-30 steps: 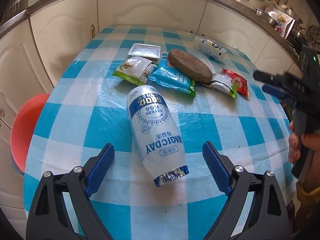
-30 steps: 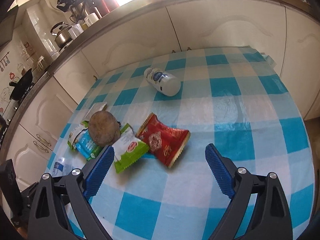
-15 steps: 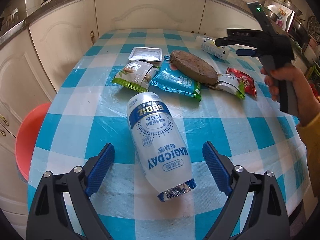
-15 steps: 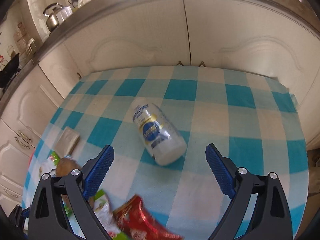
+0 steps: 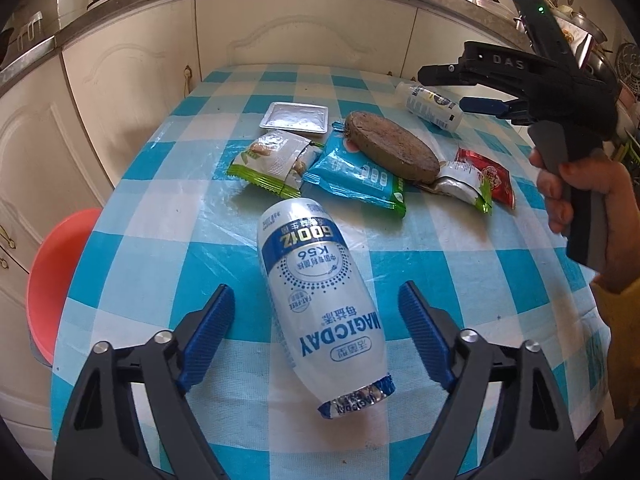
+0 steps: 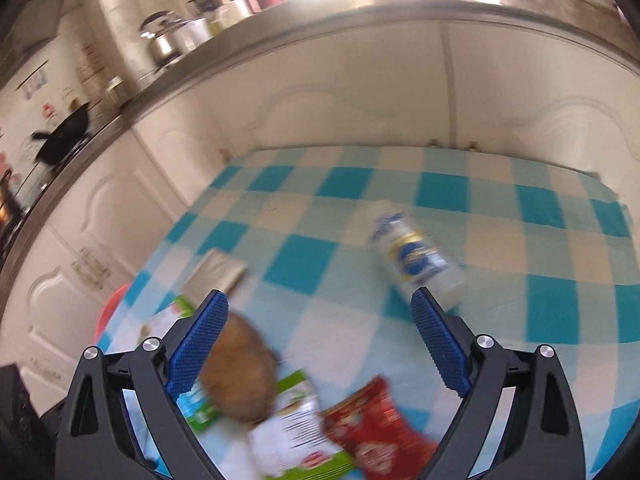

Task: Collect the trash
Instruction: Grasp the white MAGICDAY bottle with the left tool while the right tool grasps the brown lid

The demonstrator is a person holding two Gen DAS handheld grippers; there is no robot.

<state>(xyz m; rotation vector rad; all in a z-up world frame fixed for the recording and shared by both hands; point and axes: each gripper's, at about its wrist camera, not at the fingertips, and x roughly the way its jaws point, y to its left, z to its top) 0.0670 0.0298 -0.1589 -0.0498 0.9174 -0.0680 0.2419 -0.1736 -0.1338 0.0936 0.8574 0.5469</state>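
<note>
Bottle (image 5: 320, 300) lies loose between your left gripper (image 5: 316, 332)'s closing fingers, untouched; pinched off-centre, it could roll toward the wrappers (image 5: 356, 180). Your right gripper (image 6: 320, 344)'s fingers are spread, empty.

Big bottle (image 5: 320, 300) lies on worktop (image 5: 500, 280) between left claw (image 5: 316, 340) pads, not touching. Wrappers (image 5: 360, 176) behind it; small bottle (image 5: 430, 106) far right, bowl (image 5: 52, 280) off left edge.
</note>
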